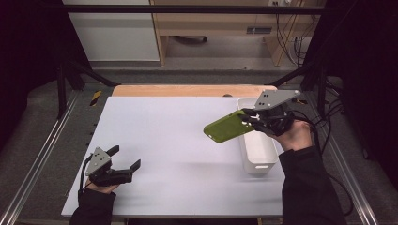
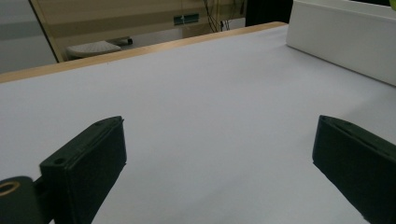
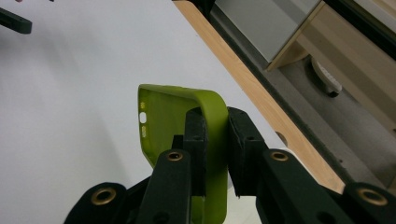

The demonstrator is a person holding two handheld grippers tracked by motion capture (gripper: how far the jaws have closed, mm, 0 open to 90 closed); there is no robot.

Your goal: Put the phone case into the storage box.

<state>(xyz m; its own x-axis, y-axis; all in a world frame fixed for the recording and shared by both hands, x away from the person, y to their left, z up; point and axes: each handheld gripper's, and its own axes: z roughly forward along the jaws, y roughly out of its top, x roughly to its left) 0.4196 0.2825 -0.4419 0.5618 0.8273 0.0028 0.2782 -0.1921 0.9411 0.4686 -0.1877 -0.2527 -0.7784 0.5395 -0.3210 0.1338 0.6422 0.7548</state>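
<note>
A lime-green phone case (image 1: 226,126) is seen at three o'clock, a white bin (image 1: 257,152) beside it, black grippers, a pale grey tabletop (image 1: 169,140) edged in light wood.

From above we look forward and down; both gripper views skim low and close, sharing the broad white tabletop (image 1: 164,136) (image 2: 210,107) (image 3: 70,93).

open tabletop (image 1: 178,140), white bin (image 1: 258,157) at right

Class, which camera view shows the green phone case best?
The high view: the whole green phone case shows, held by the right tool beside the white bin. The right gripper view shows it close, clamped edge-on; the left gripper view catches a green sliver at its top corner.
</note>
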